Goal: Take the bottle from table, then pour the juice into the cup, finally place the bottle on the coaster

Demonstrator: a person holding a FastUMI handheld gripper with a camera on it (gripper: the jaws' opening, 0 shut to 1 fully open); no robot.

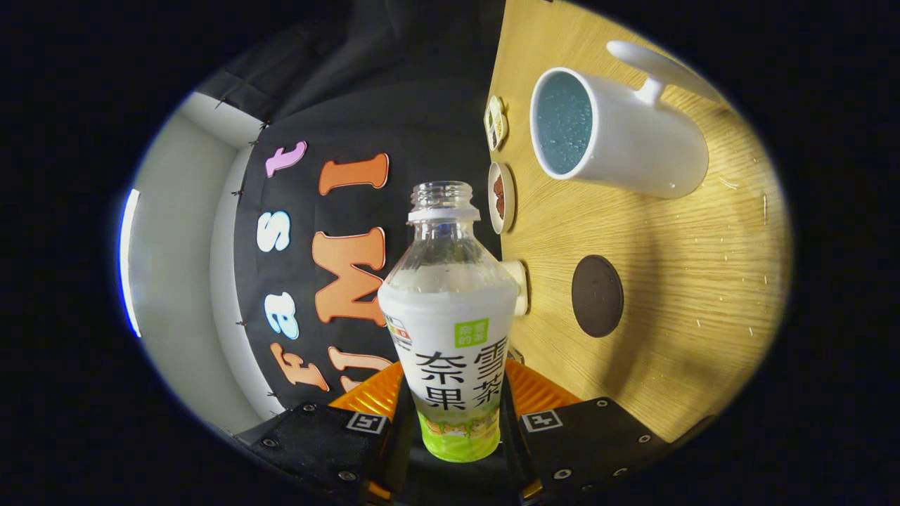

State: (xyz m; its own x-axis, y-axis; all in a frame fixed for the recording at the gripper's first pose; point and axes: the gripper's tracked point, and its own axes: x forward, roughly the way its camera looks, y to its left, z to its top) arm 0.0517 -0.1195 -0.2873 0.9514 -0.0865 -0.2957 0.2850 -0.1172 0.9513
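Observation:
My gripper (453, 397) is shut on a clear plastic bottle (450, 316) with a white and green label, both fingers (369, 397) pressing on its lower body. The bottle has no cap and its neck looks clear; the label hides any liquid. The view is rolled a quarter turn, so the bottle lies about level with the wooden table (703, 295). A white cup (626, 137) with a handle and a blue inside stands on the table beyond the bottle's mouth and off to its side. A round dark coaster (597, 296) lies on the table beside the bottle's shoulder.
Two small dishes (501, 197) (496, 121) sit at the table's far edge near the cup. A pale rounded object (520, 284) shows just behind the bottle at that edge. The black booth wall and a white wall stand beyond.

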